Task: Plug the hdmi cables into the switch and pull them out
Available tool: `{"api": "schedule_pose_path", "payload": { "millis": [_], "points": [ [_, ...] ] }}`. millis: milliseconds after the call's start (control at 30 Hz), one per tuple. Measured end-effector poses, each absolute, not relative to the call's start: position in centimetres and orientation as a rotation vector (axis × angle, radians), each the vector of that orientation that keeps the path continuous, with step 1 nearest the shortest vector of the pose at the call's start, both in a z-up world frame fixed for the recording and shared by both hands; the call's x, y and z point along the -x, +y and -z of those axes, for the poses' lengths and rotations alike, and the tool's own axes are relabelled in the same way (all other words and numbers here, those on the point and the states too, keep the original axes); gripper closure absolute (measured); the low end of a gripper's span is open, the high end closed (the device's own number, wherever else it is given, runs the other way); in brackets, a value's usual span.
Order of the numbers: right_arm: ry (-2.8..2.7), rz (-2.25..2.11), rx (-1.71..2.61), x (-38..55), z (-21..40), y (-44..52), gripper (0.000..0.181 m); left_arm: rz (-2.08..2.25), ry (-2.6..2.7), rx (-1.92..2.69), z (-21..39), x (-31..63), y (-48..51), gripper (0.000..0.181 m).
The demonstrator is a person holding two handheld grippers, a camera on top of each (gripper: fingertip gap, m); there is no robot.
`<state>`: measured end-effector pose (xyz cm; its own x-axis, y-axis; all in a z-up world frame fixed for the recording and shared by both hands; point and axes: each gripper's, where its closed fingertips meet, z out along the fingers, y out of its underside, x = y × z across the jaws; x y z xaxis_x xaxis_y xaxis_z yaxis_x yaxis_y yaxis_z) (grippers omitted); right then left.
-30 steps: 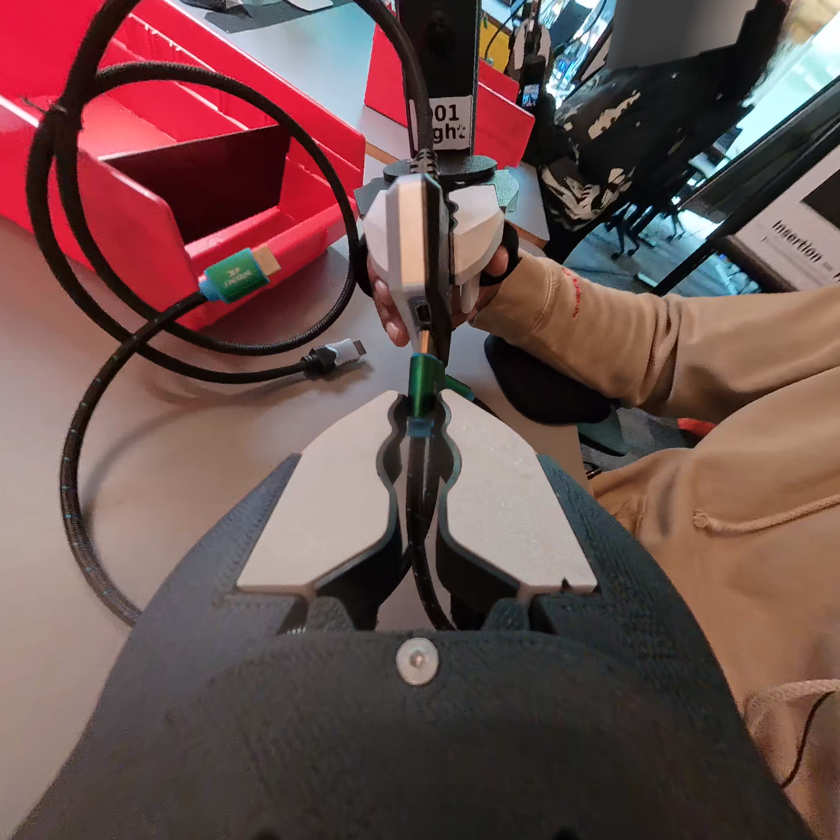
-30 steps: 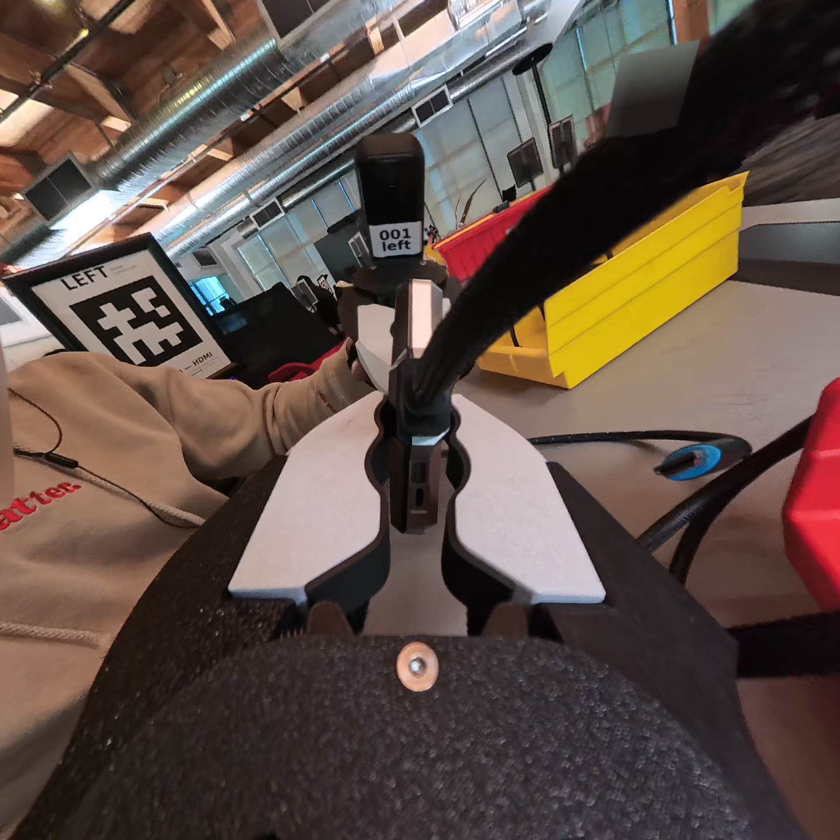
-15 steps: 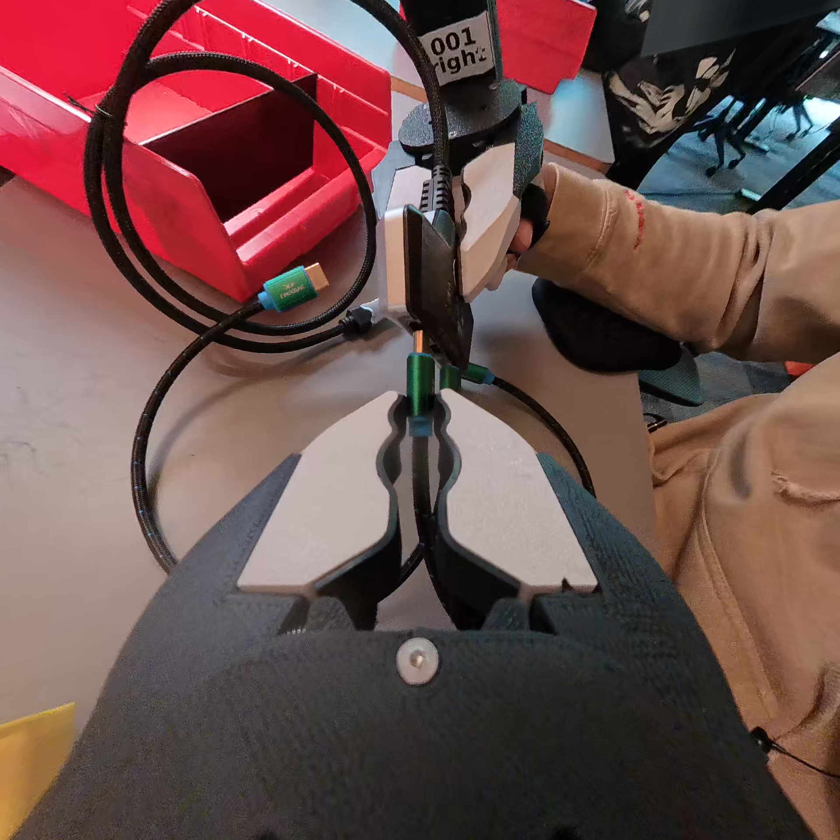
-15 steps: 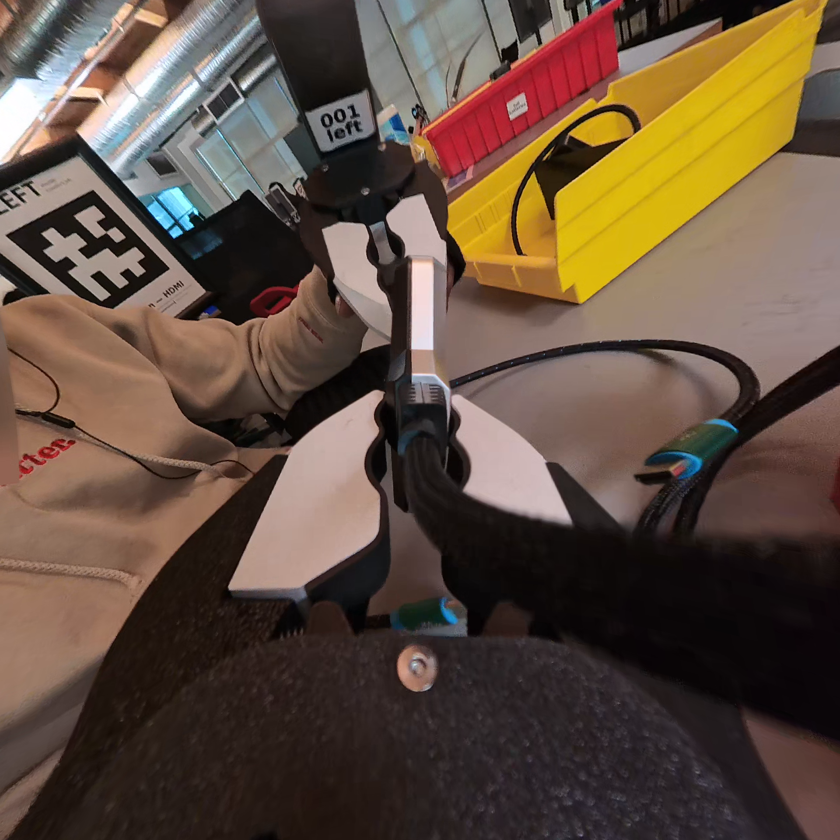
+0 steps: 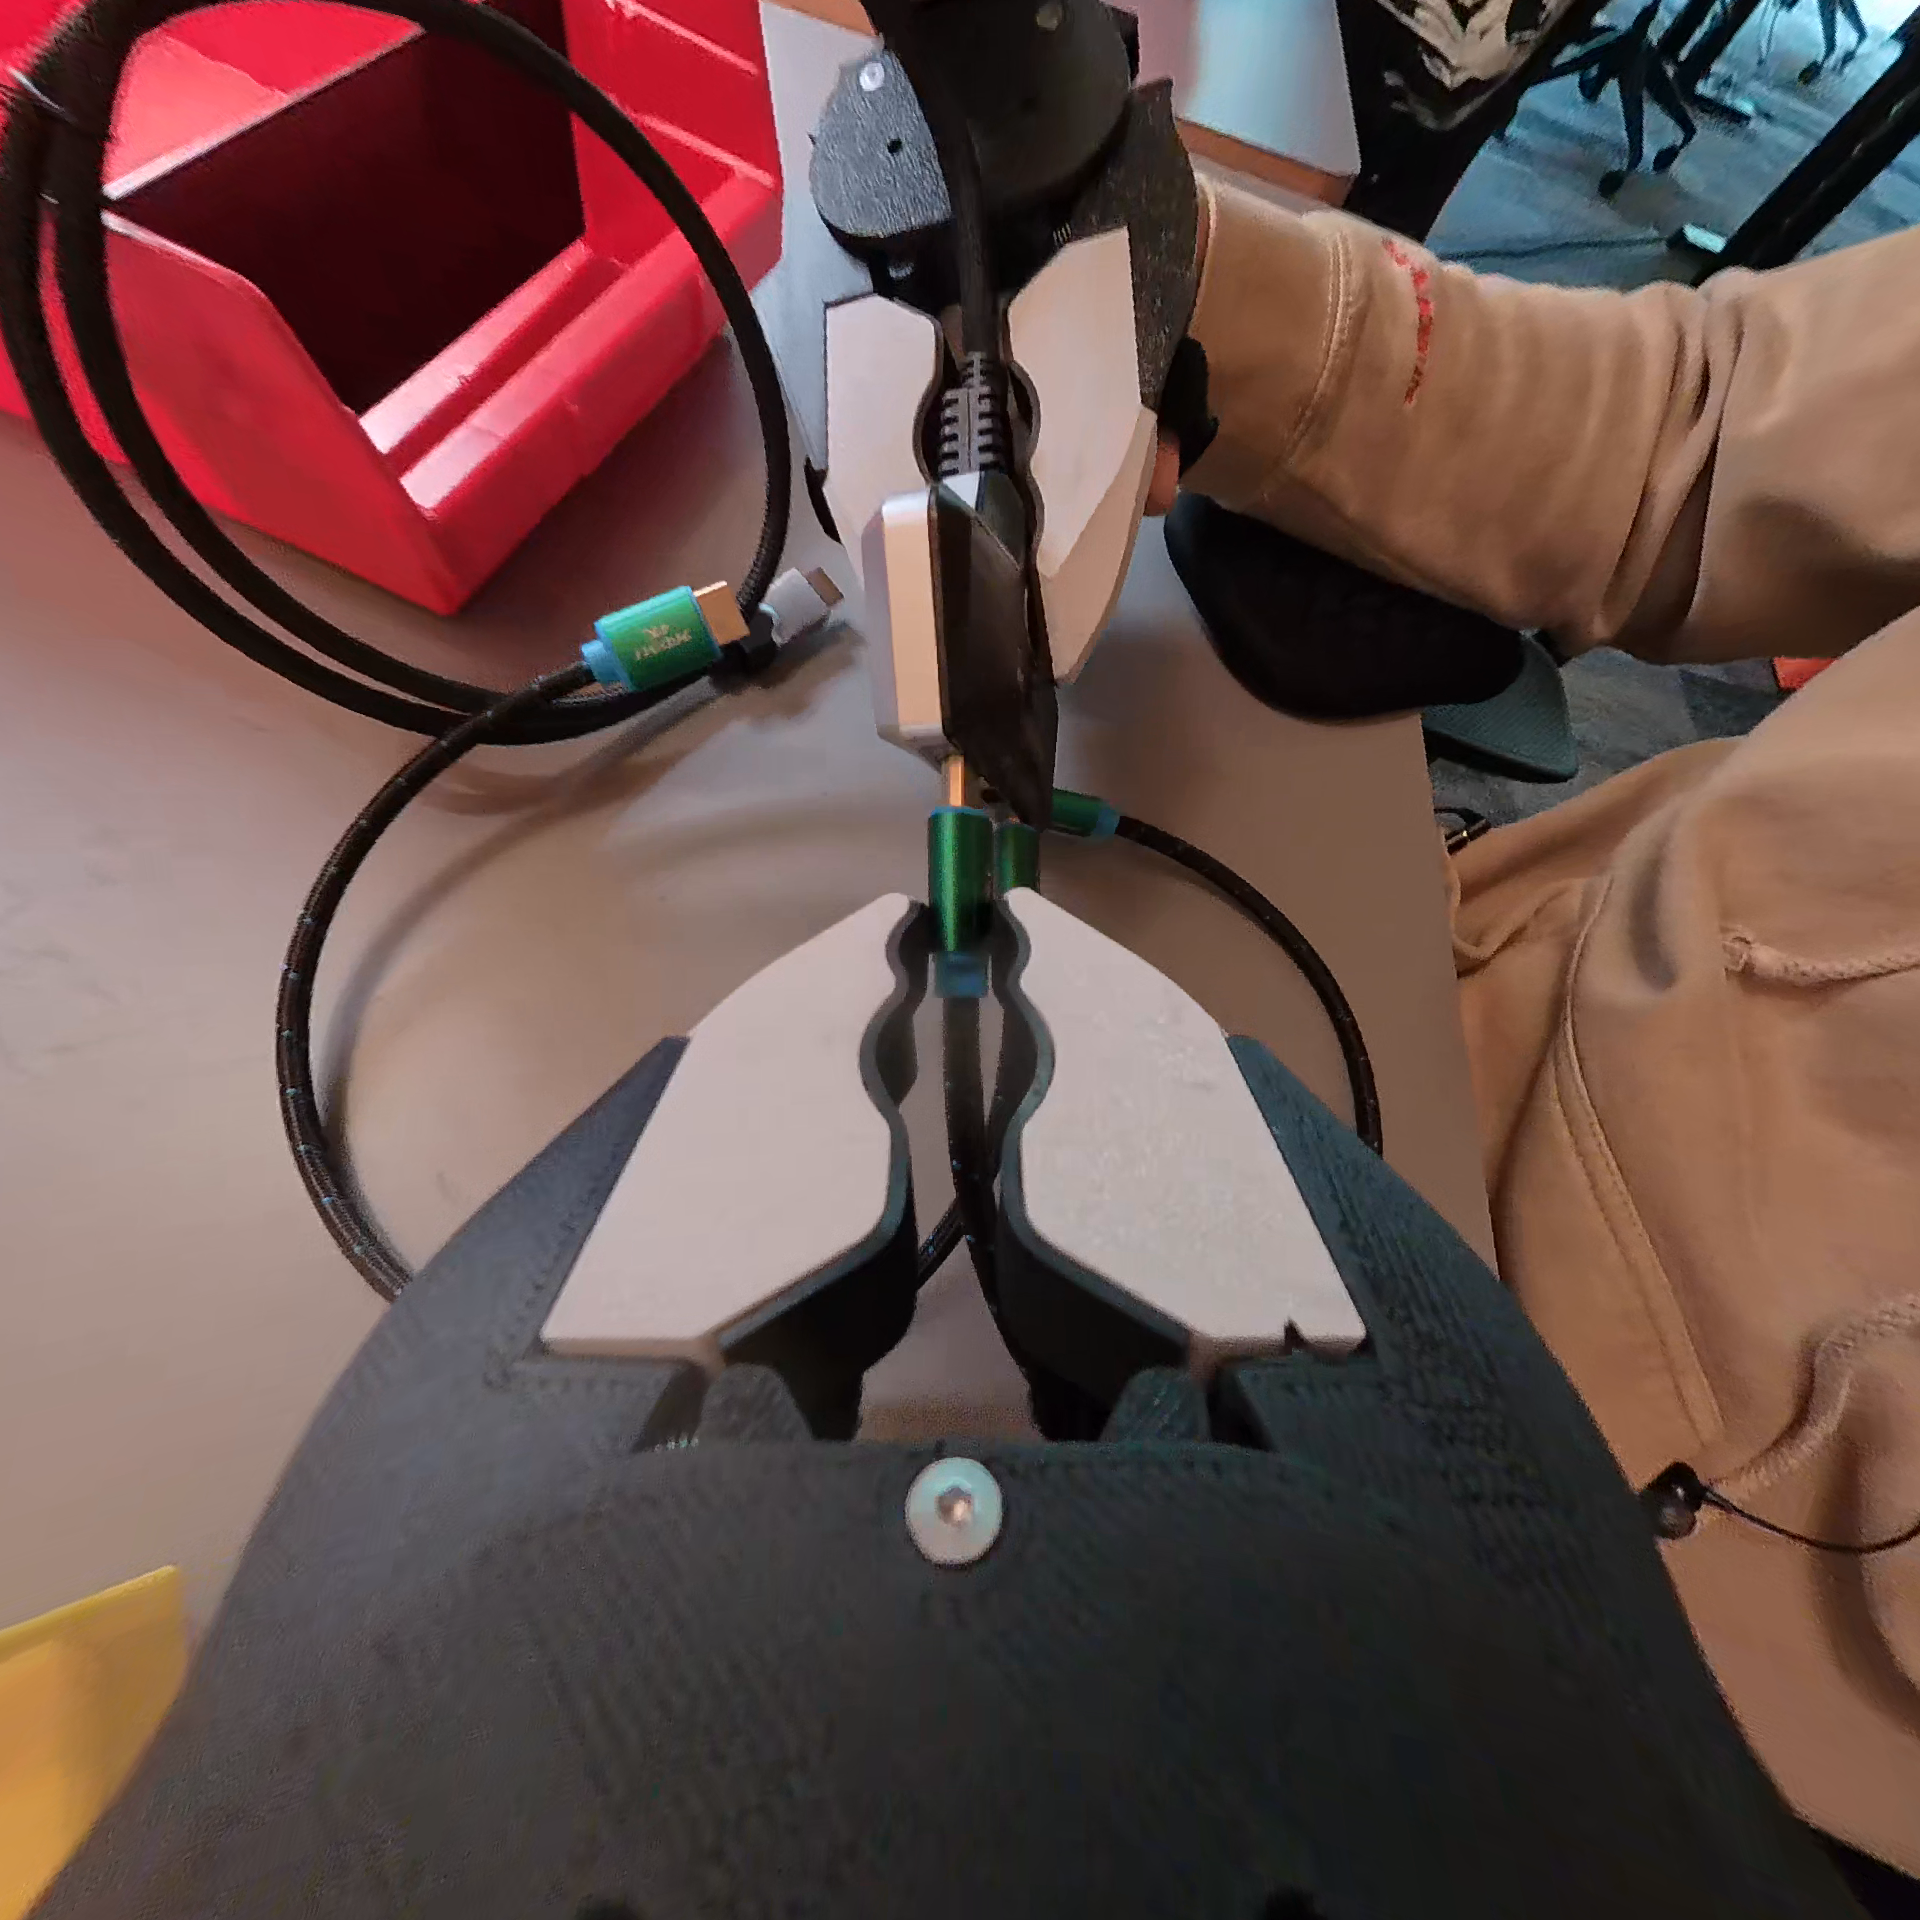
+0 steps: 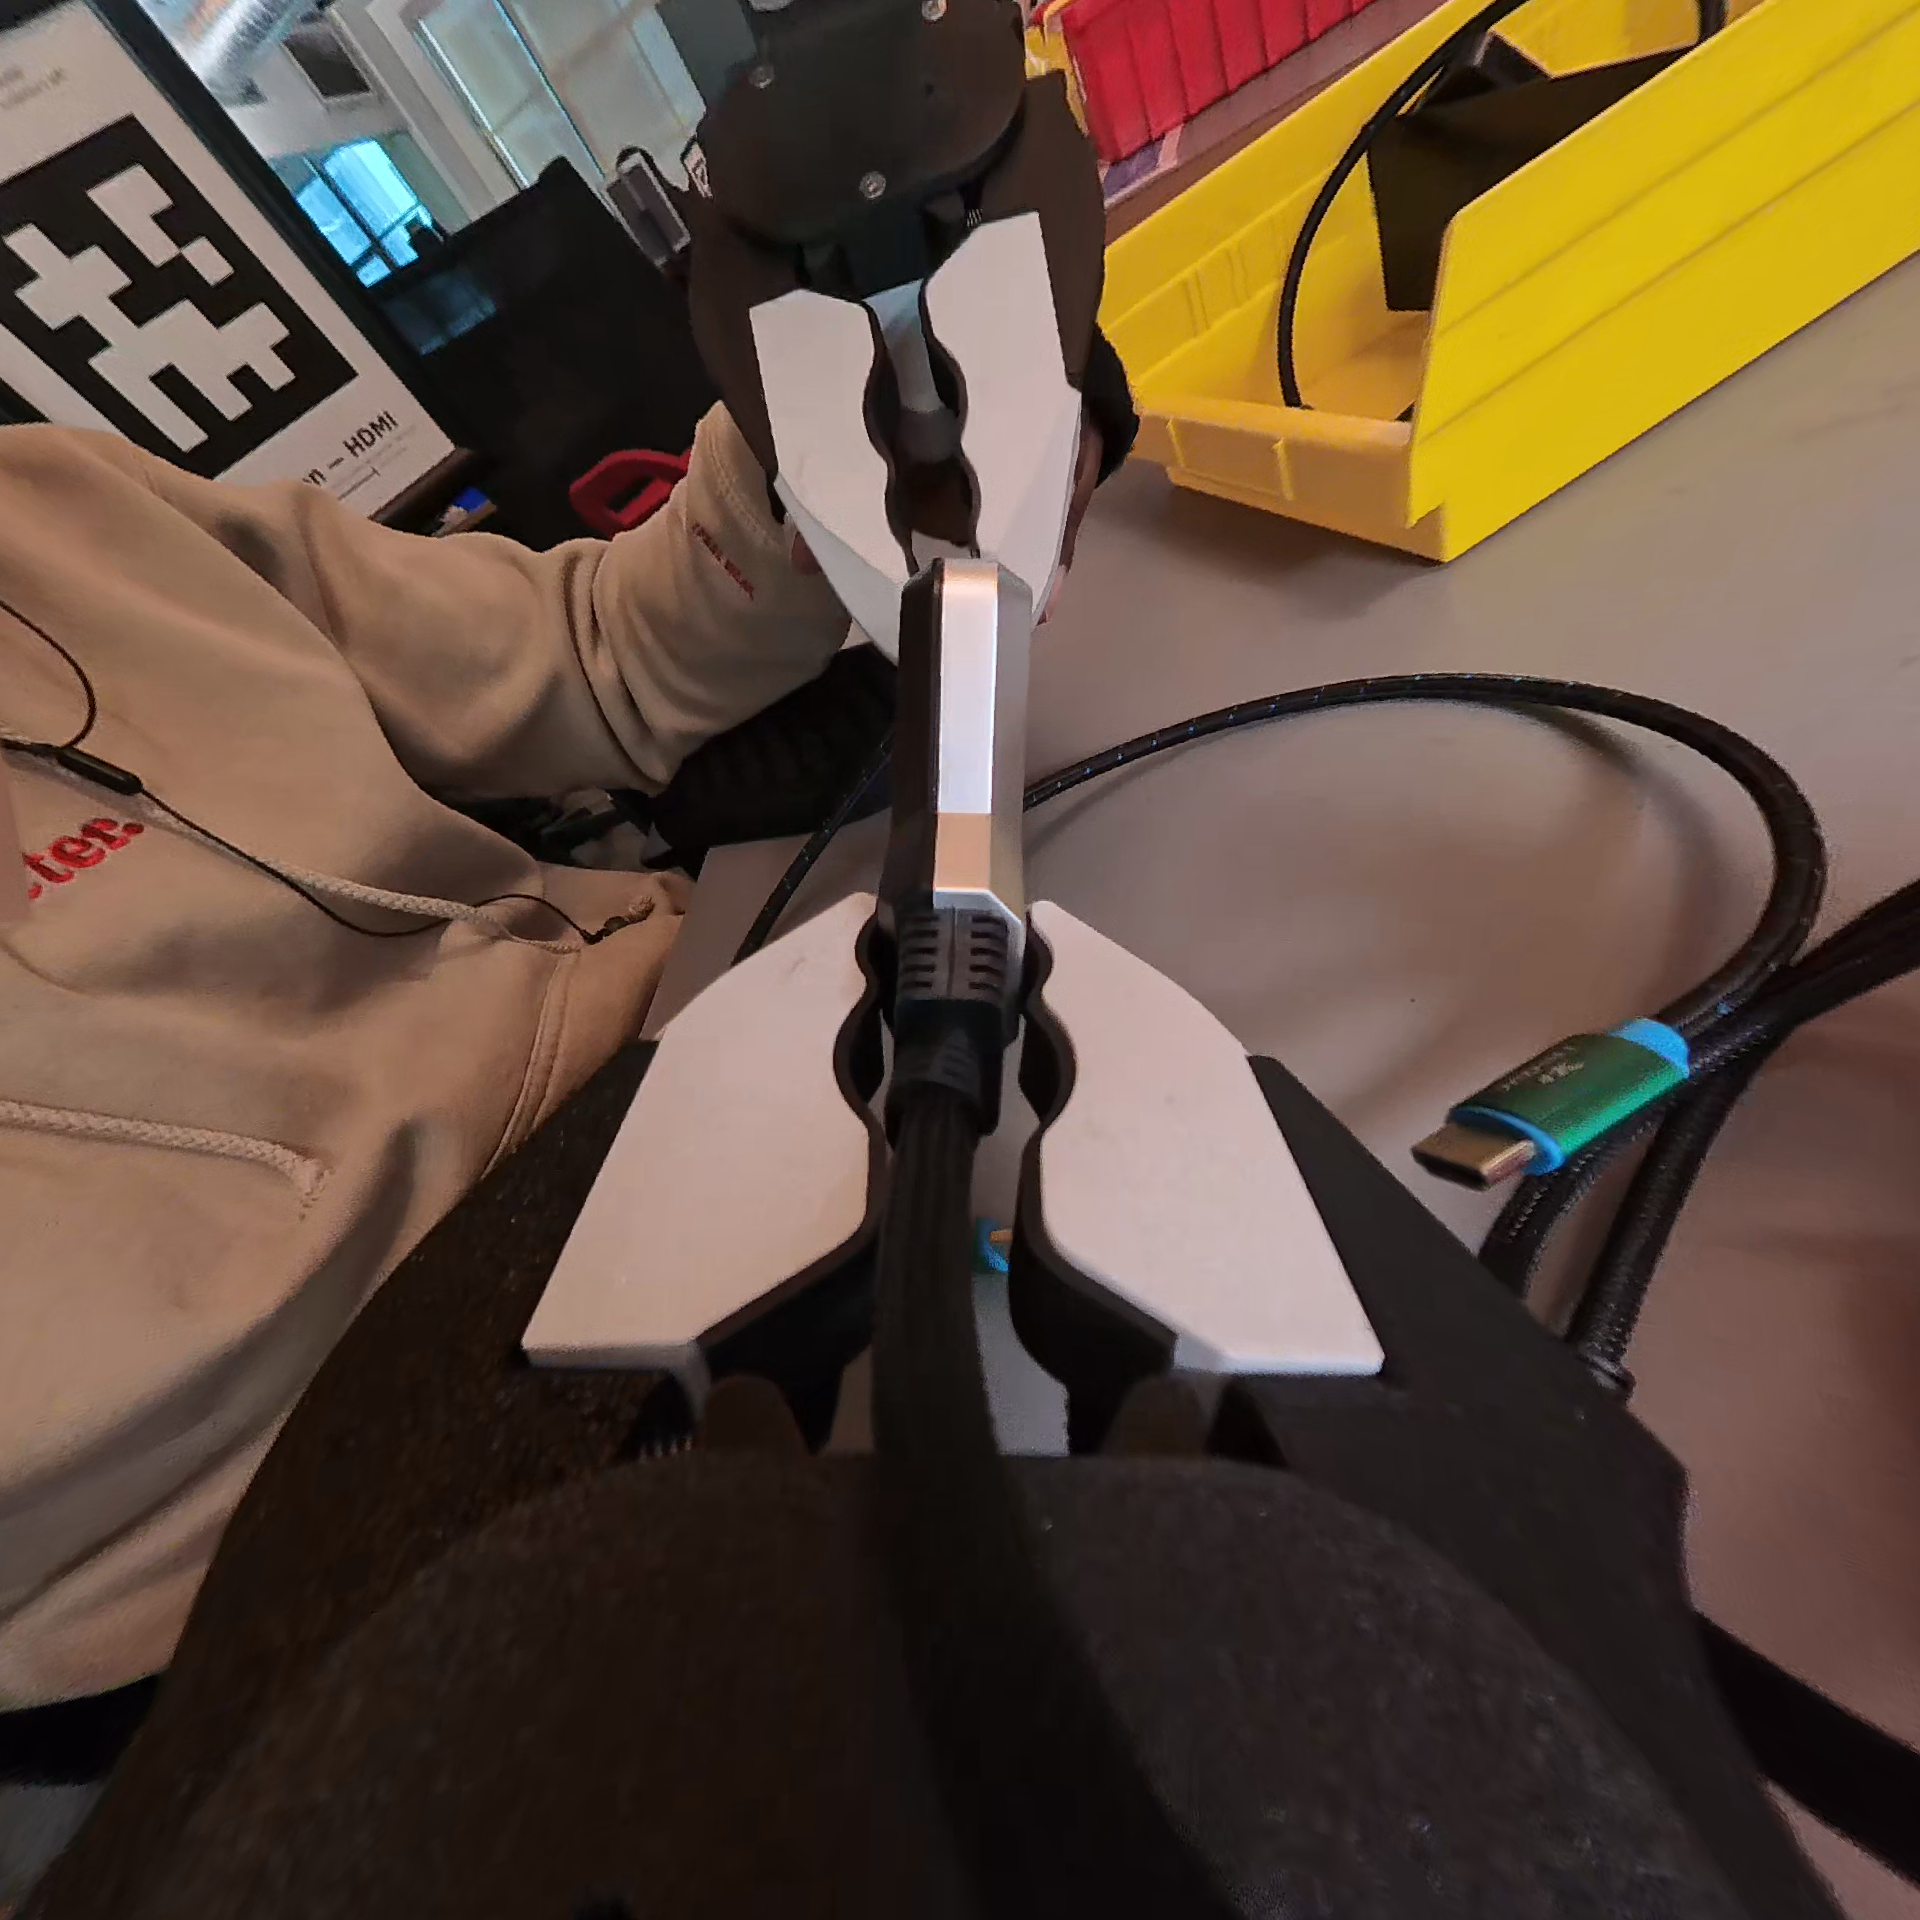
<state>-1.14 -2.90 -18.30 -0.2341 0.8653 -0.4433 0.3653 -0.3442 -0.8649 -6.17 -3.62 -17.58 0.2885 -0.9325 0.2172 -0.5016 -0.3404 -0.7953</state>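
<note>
2 tongs meet nose to nose above the counter [image 5: 187, 935], joining an HDMI plug to the switch.

The left tongs [image 5: 961, 914] are clenched on a green HDMI plug [image 5: 958, 883]. The right tongs [image 6: 951, 935] are clenched on the switch [image 6: 966, 727] at its cable end. Plug and switch lie along 1 line, the plug's metal tip at the switch's port. Another green plug [image 5: 665, 644] lies loose on the counter.

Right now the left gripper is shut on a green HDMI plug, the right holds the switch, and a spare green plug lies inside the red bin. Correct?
Not quite. The spare green plug lies on the table in front of the red bin, not inside it, as the left wrist view shows. The rest stands.
</note>
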Motion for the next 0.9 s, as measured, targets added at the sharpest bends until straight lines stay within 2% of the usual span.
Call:
{"api": "schedule_pose_path", "payload": {
  "millis": [900],
  "points": [
    [-1.74, -1.511, 1.703, 0.3, 20.9, -5.2, 0.159, 1.203, 1.332, 1.929, 19.2, 3.8, -5.6, 0.17]
  ]
}}
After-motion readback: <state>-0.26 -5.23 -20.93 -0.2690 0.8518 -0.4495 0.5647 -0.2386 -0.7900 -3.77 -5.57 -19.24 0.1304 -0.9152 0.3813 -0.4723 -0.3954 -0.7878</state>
